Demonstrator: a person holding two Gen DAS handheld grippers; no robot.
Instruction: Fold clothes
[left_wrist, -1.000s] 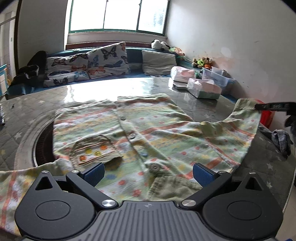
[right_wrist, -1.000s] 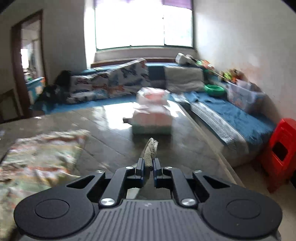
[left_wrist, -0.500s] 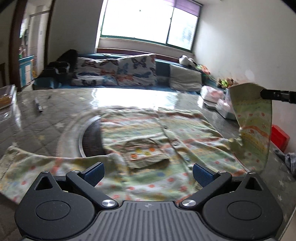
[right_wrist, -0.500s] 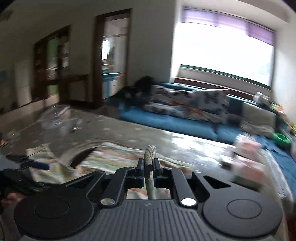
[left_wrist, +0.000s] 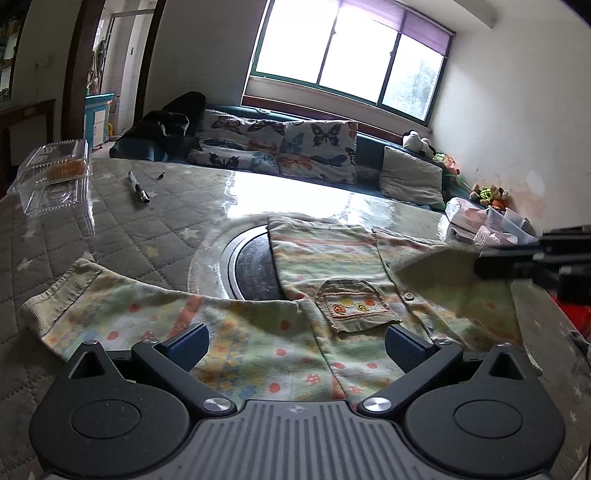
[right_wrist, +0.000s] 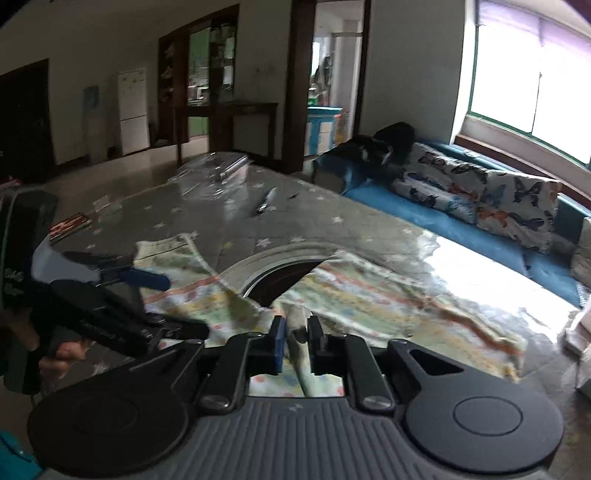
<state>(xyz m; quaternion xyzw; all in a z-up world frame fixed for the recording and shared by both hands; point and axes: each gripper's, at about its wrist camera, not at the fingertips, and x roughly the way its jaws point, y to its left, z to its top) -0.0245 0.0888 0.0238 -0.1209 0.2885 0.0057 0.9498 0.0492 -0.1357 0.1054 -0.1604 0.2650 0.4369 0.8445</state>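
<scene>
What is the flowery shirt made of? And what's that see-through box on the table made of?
The shirt looks like soft woven cotton: matte, printed, and it creases and drapes where the right gripper lifts it. Its pocket and cuff look ribbed, maybe corduroy. The box looks like thin clear plastic: glossy, see-through, with molded ridges.

Clear plastic box (left_wrist: 55, 177), pen (left_wrist: 138, 188), butterfly cushions (left_wrist: 280, 151)

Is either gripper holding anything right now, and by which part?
The right gripper pinches the patterned shirt by its sleeve end; the left gripper is open, holding nothing.
</scene>
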